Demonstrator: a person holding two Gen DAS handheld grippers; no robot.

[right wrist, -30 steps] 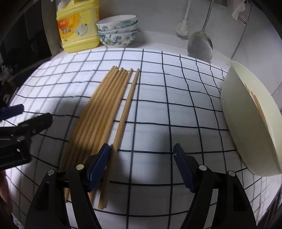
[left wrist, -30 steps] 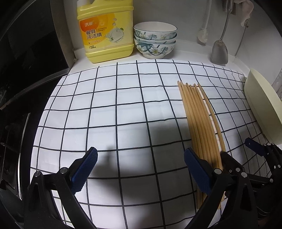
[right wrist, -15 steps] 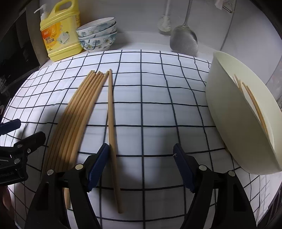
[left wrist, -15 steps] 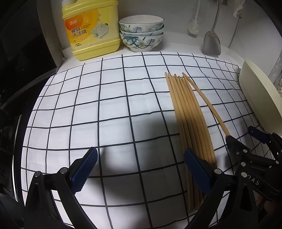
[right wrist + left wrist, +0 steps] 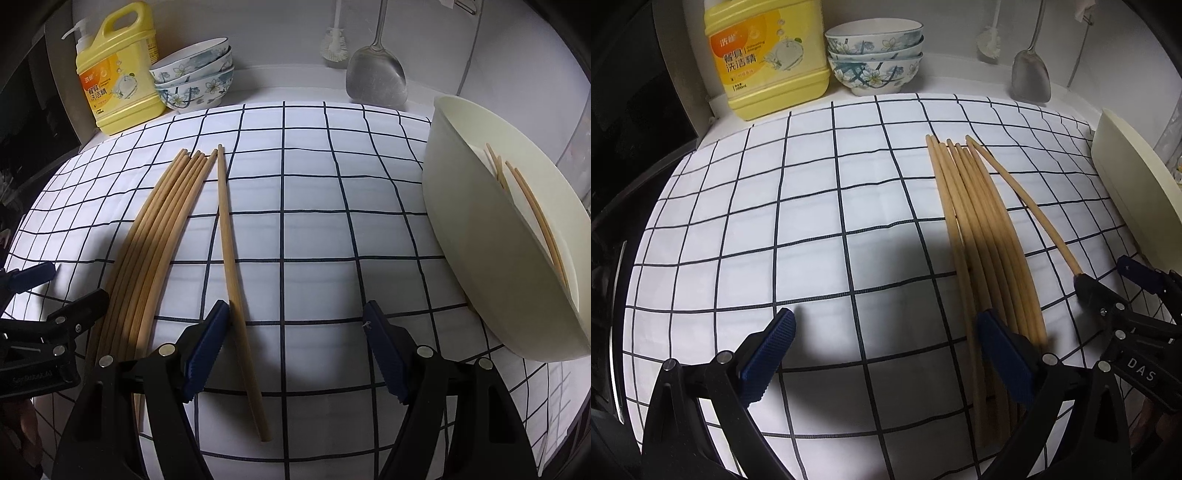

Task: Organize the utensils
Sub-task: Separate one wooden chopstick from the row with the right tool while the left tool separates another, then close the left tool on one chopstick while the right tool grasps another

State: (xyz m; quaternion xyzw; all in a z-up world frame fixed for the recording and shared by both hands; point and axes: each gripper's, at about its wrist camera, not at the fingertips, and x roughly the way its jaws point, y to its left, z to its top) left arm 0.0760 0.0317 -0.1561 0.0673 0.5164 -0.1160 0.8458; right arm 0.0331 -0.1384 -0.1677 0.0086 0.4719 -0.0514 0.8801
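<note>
A bundle of several wooden chopsticks (image 5: 979,236) (image 5: 159,236) lies on the checked cloth (image 5: 812,221). One single chopstick (image 5: 232,266) (image 5: 1019,195) lies apart on the bundle's right, and its near end lies between my right gripper's fingers. My right gripper (image 5: 295,347) is open, its left finger (image 5: 207,343) beside that chopstick. My left gripper (image 5: 882,350) is open and empty, with its right finger (image 5: 1004,354) over the bundle's near end. A cream bowl (image 5: 480,236) (image 5: 1134,192) at the right holds a few chopsticks (image 5: 532,206).
A yellow detergent bottle (image 5: 768,55) (image 5: 118,77) and a stack of flowered bowls (image 5: 875,55) (image 5: 195,77) stand at the back. A metal spatula (image 5: 376,74) (image 5: 1032,74) and a brush (image 5: 334,40) hang on the back wall. A dark edge (image 5: 628,184) borders the left.
The single chopstick has swung away from the bundle at its near end and now lies inside my right gripper's opening. Both grippers stayed open and shifted slightly.
</note>
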